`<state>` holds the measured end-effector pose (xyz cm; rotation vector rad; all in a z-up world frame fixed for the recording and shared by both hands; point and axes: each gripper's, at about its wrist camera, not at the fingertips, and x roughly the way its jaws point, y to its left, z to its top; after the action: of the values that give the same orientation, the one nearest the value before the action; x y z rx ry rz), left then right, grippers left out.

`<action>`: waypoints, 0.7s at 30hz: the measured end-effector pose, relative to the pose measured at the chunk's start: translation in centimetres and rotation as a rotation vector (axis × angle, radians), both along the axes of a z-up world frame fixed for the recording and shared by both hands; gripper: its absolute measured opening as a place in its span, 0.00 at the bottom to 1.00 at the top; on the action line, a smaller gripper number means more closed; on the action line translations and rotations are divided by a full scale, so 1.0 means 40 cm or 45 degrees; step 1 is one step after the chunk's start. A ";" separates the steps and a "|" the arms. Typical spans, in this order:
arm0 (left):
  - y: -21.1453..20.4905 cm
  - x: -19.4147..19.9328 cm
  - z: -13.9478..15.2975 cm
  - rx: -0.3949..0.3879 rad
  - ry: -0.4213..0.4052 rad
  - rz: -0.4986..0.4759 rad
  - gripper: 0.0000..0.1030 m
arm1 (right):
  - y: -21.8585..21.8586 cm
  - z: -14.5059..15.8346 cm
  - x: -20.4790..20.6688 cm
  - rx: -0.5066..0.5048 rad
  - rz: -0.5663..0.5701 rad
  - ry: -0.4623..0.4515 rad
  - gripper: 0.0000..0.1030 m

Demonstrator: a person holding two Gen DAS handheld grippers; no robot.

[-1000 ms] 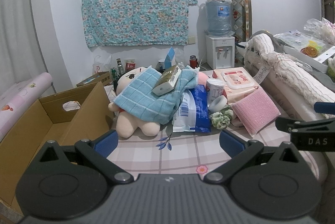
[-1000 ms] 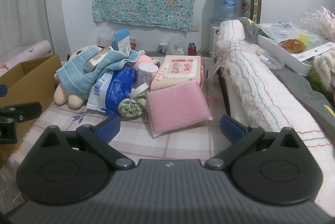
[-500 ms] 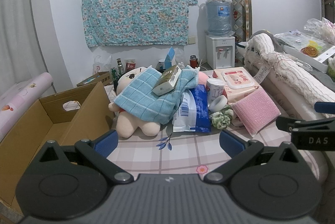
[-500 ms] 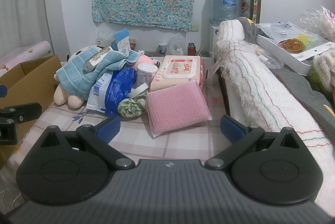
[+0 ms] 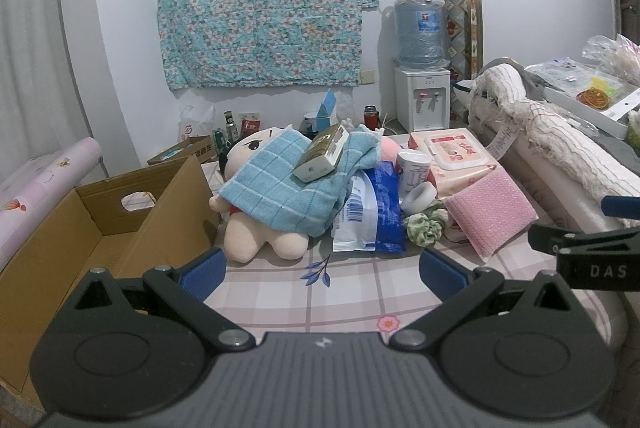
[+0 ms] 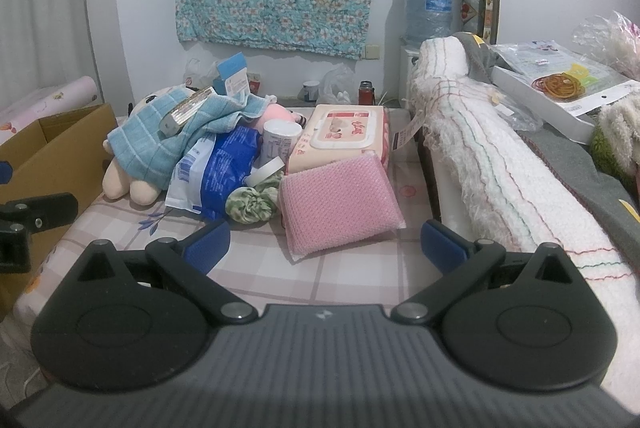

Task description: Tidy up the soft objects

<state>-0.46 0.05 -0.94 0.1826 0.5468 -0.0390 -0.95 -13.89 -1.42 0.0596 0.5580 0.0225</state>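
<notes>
The left gripper point(image 5: 322, 270) and the right gripper point(image 6: 324, 242) are both wide open and hold nothing. Ahead on the table point(image 5: 352, 292), a towel point(image 5: 280, 191) covers a doll point(image 5: 256, 232), with a scrunchie point(image 6: 252, 203) beside a pink sponge point(image 6: 338, 203). An open box point(image 5: 100, 224) stands left.

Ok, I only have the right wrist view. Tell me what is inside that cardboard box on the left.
Observer: In the left wrist view the cardboard box is open at the top. The part of its inside that shows holds nothing, and its far wall has a handle cutout.
Operator: Now report the left gripper's jaws.
Observer: The left gripper is open, with nothing between its fingers, and it is short of the plush doll.
Operator: Describe the doll's face.
Observer: One eye shows above the blue towel that covers its body.
</notes>
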 end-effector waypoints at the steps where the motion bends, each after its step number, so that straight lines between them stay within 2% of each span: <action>1: 0.000 0.000 -0.001 0.000 0.002 0.000 1.00 | 0.000 0.000 0.000 0.000 0.001 -0.001 0.99; 21: 0.003 0.004 -0.004 0.006 0.007 0.000 1.00 | -0.001 -0.002 -0.001 0.001 -0.004 -0.004 0.99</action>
<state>-0.29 0.18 -1.11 0.1872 0.5523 -0.0383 -0.98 -13.93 -1.50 0.0611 0.5545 0.0200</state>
